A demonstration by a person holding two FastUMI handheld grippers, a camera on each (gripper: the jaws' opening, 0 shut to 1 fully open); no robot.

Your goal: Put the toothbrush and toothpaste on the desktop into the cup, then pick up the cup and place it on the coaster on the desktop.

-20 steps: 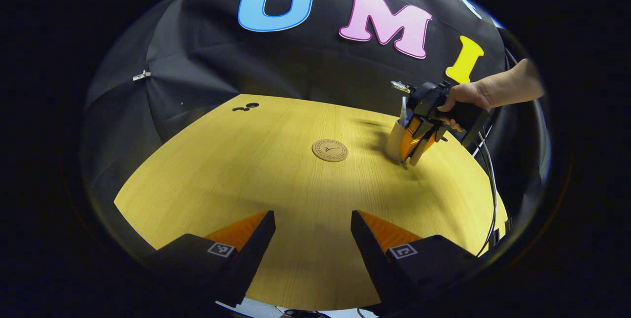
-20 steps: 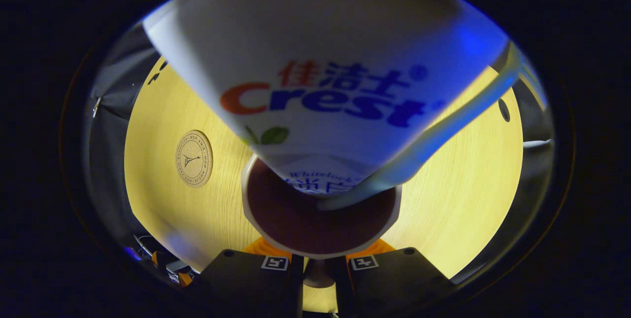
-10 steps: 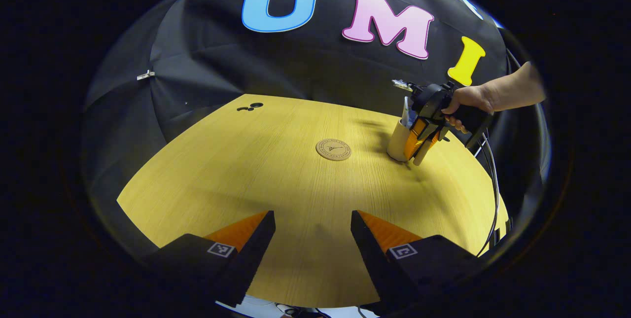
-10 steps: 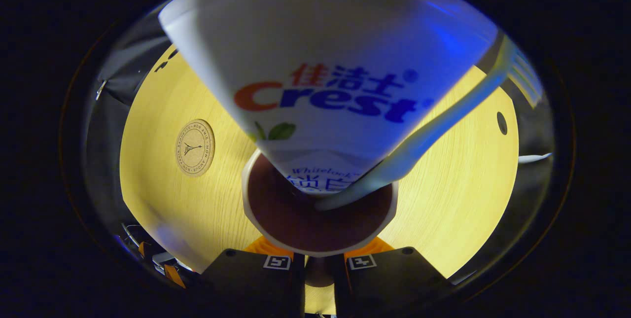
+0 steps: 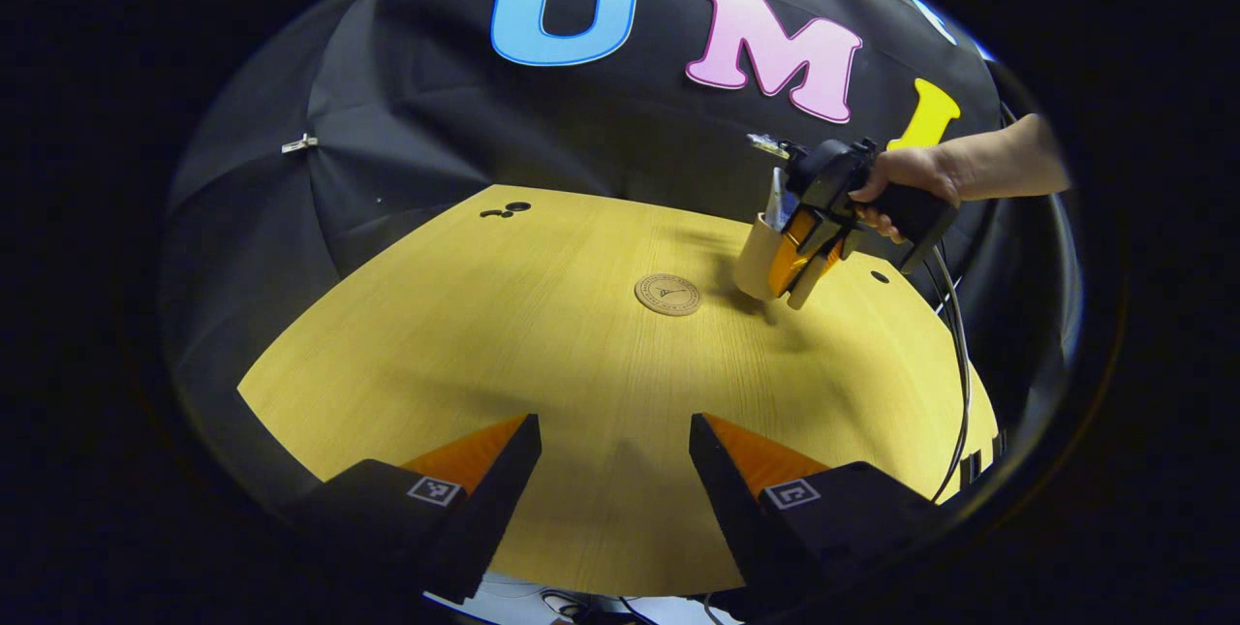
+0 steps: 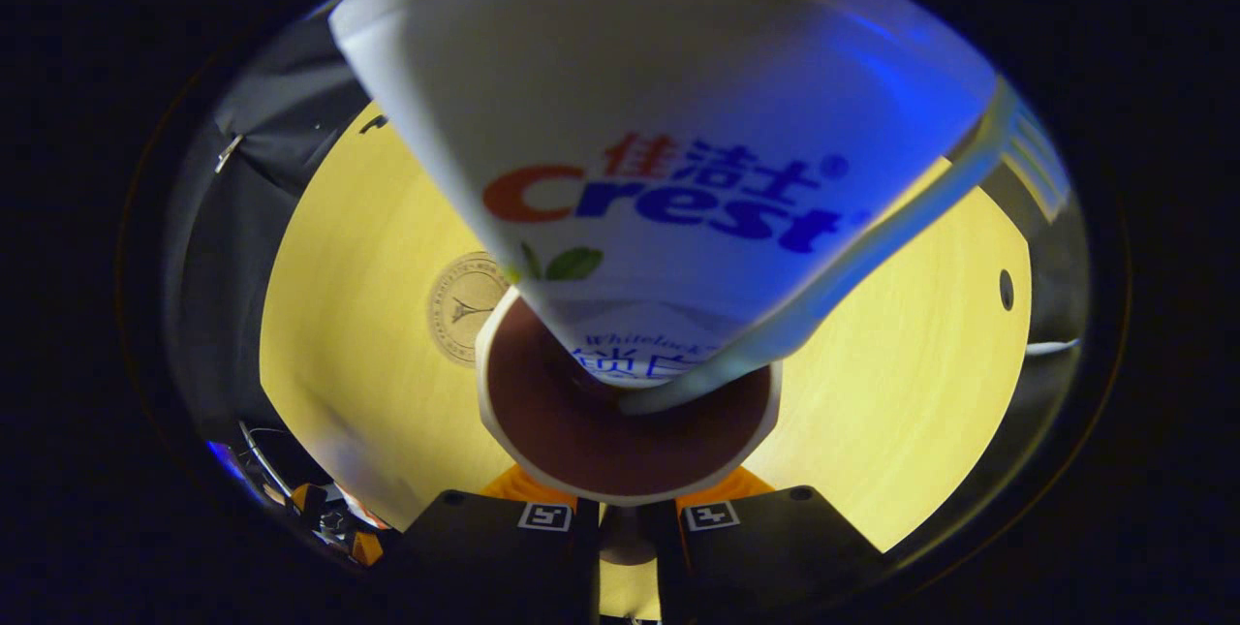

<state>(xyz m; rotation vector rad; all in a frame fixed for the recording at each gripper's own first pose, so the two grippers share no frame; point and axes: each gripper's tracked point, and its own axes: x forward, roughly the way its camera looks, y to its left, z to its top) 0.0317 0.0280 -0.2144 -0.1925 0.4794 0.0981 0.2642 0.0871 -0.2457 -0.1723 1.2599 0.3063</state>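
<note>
Lifted off the yellow wooden desktop [image 5: 542, 354], the tan paper cup [image 5: 754, 257] now hangs closer to the round cork coaster [image 5: 667, 295], pinched between both fingers of the right gripper [image 5: 809, 262]. White toothpaste tube [image 6: 668, 121] and pale toothbrush [image 6: 852, 266] stand inside it. Keep the cup upright, centre it over the coaster, lower gently, then release. Left gripper [image 5: 615, 470] hovers near the desktop's front edge, wide open and empty.

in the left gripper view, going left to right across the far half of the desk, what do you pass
small dark holes in the desktop → coaster → cup → right hand-held gripper clamped on the cup → the hand holding it
</note>
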